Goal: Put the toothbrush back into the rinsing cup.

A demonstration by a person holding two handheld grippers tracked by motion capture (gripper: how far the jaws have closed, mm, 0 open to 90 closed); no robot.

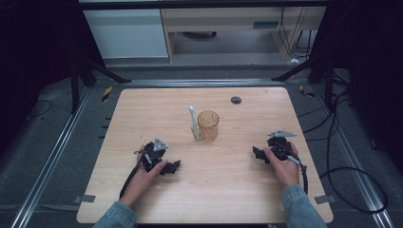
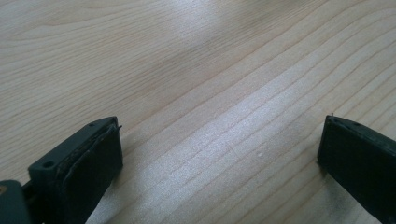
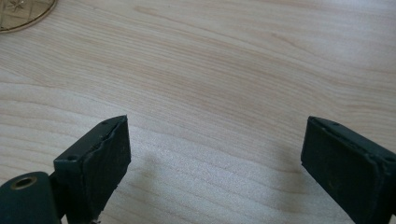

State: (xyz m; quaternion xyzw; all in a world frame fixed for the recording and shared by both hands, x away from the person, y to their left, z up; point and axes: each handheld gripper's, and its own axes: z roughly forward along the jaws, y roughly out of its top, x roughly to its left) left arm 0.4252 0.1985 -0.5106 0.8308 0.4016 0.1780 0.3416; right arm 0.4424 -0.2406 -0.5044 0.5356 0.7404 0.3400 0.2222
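There are no words, numbers or signs to read in any of the pictures. The wooden table (image 1: 228, 190) is bare wood with no writing on it. The amber glass (image 1: 207, 125) has a bumpy pattern but no label, and its bottom shows a small star shape, not a word.

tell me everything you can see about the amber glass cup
The amber glass cup looks like clear, amber-tinted glass with a faintly patterned wall. It stands upright with its mouth open, near the middle of the wooden table. A pale toothbrush leans against its left side. Both grippers lie well short of it. Its base edge appears in the right gripper view.
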